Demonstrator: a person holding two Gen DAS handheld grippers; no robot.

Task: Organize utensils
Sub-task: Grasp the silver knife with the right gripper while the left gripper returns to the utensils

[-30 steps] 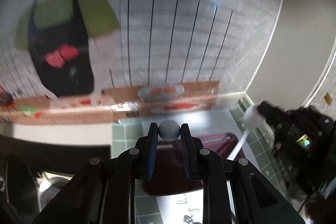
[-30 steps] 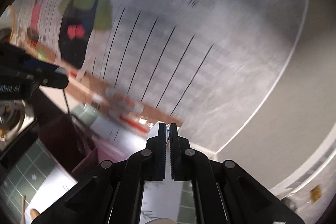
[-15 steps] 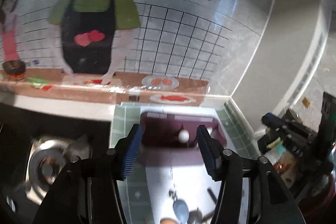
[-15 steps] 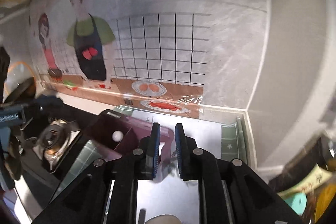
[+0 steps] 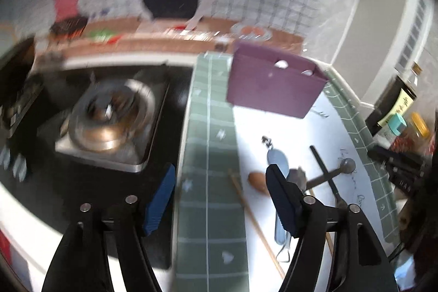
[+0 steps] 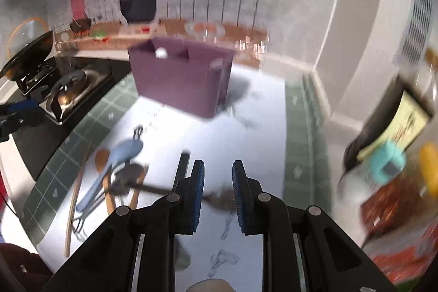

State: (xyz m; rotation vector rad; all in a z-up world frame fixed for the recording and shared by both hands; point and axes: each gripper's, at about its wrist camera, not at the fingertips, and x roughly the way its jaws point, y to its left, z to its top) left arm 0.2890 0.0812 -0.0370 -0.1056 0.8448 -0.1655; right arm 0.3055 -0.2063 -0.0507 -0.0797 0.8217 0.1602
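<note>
A purple box stands at the back of the white mat, with white handle tips showing over its rim. Loose utensils lie in front: a blue spoon, a wooden spoon, a long wooden chopstick and a metal ladle. My left gripper hangs above the mat's left edge, jaws opening wide and empty. My right gripper hovers over a dark metal spoon, jaws opening, pads not touching it.
A gas stove and a wok sit left of the green tiled counter. Bottles and jars, one with a teal cap, crowd the right side against the wall. My left gripper's fingers show at the right view's left edge.
Both grippers let go of the utensils they held over the purple box, swung down and back toward the loose pile, and their jaws spread apart.
</note>
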